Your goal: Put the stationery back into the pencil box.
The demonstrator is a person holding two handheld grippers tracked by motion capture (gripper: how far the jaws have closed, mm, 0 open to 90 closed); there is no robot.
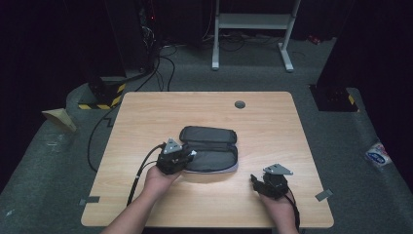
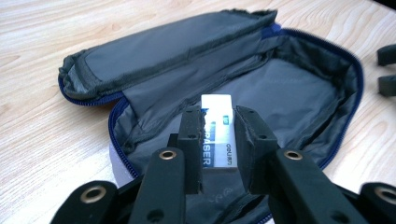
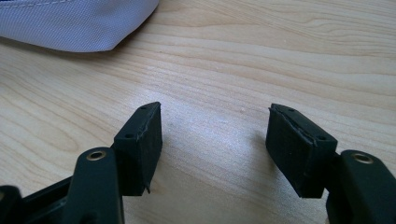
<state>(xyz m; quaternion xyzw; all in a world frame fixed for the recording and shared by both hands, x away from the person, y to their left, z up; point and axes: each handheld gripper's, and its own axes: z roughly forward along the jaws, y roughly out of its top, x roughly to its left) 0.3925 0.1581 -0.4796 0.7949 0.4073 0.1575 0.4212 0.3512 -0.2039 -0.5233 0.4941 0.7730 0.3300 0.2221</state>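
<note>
Left gripper (image 2: 219,133) clamps eraser (image 2: 216,128) over unzipped pencil case (image 2: 289,93) — right gripper (image 3: 215,140) jaws apart.

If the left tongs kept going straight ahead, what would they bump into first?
Probably the grey lining of the open pencil case. The left tongs, shut on an eraser, point into it; how far off is hard to tell.

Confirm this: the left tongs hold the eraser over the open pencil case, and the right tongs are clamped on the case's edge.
Not quite. The right tongs are open and empty above bare table, as the right gripper view shows. The rest stands: the left tongs hold the eraser over the open pencil case.
</note>
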